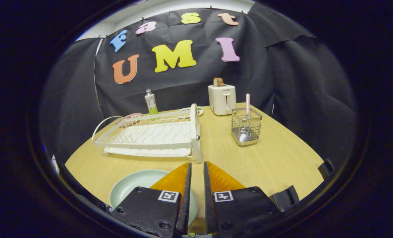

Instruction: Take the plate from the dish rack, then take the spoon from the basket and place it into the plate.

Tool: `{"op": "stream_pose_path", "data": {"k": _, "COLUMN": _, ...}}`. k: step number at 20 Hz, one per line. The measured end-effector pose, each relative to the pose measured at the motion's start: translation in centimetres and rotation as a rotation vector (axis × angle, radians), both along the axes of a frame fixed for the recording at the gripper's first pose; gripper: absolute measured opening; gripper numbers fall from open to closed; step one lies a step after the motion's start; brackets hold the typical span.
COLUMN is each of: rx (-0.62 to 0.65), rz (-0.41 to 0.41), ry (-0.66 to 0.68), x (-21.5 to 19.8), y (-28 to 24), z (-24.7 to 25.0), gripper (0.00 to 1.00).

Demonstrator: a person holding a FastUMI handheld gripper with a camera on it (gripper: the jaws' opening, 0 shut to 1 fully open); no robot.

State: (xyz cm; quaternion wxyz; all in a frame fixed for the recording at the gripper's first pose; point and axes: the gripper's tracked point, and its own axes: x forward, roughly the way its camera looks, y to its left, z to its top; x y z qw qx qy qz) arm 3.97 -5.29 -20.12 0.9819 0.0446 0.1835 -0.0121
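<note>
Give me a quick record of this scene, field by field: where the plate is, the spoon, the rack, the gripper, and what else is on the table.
plate: pale green plate flat on the table, partly under the left finger
spoon: spoon standing upright in the wire basket, bowl end down
rack: white dish rack beyond the fingers, no plate in it
gripper: gripper nearly closed, a narrow gap between the fingers, nothing held
other things: toaster and bottle at the back
step left: spoon not yet in plate
</note>
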Motion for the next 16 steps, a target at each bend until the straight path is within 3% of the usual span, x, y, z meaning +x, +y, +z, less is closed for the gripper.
{"op": "stream_pose_path", "data": {"k": 1, "rx": 0.007, "rz": -0.001, "ry": -0.008, "x": 0.0, "y": -0.4, "z": 0.3, "gripper": 0.30}}
{"op": "stream_pose_path", "data": {"k": 5, "rx": -0.015, "rz": -0.054, "ry": -0.050, "x": 0.7, "y": -3.5, "z": 2.3, "gripper": 0.71}}
{"op": "stream_pose_path", "data": {"k": 6, "rx": -0.035, "rz": -0.069, "ry": -0.063, "x": 1.0, "y": -4.5, "z": 2.9, "gripper": 0.85}}
{"op": "stream_pose_path", "data": {"k": 11, "rx": -0.071, "rz": -0.145, "ry": -0.124, "x": 3.7, "y": -9.1, "z": 5.9, "gripper": 0.99}}
{"op": "stream_pose_path", "data": {"k": 14, "rx": -0.077, "rz": -0.173, "ry": -0.140, "x": 6.5, "y": -11.9, "z": 7.1, "gripper": 1.00}}
{"op": "stream_pose_path", "data": {"k": 16, "rx": -0.091, "rz": -0.142, "ry": -0.152, "x": 8.8, "y": -12.6, "z": 7.7, "gripper": 1.00}}
